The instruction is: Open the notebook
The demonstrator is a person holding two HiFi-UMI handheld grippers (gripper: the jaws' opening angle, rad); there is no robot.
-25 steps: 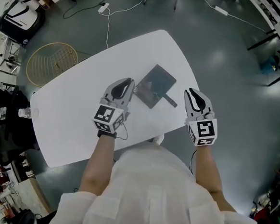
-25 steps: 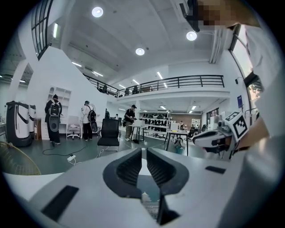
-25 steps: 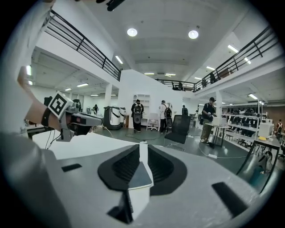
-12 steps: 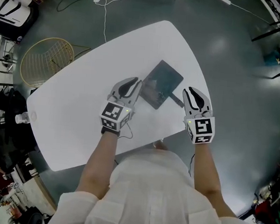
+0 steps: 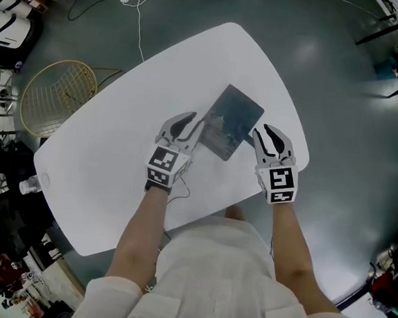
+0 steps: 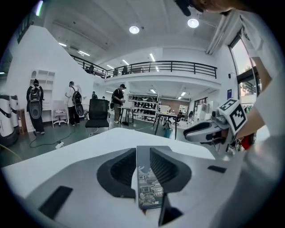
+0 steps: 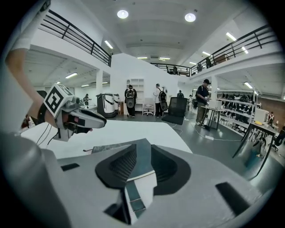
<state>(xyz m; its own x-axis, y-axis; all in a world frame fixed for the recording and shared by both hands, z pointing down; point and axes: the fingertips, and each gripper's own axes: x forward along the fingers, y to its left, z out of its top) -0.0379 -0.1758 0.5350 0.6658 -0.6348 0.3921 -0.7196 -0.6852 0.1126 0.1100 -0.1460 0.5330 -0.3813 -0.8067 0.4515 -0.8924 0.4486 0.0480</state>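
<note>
Approach step: left gripper [image 5: 188, 124] and right gripper [image 5: 262, 136], jaws apart, just opening, pinching nothing, flank the closed dark-green rectangular notebook [image 5: 231, 122] lying just beyond their tips; next, probably nip and lift the cover edge

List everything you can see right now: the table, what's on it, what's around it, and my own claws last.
table: one, white, centre of the head view.
notebook: one, dark grey-green, closed, flat on the table between the claws.
bottle: one, clear, by the table's left corner.
wire basket: one, yellow, on the floor left of the table.
cable: one, white, on the floor beyond the table.
office chair: one, black, beyond the table.
standing people: at least three, dark clothes, far background.
left claw: one, white and black, at the notebook's left edge; jaws have just been opening, notebook between them, not gripped.
right claw: one, white and black, at the notebook's right edge; jaws have just been opening, notebook corner between them, not gripped.
</note>
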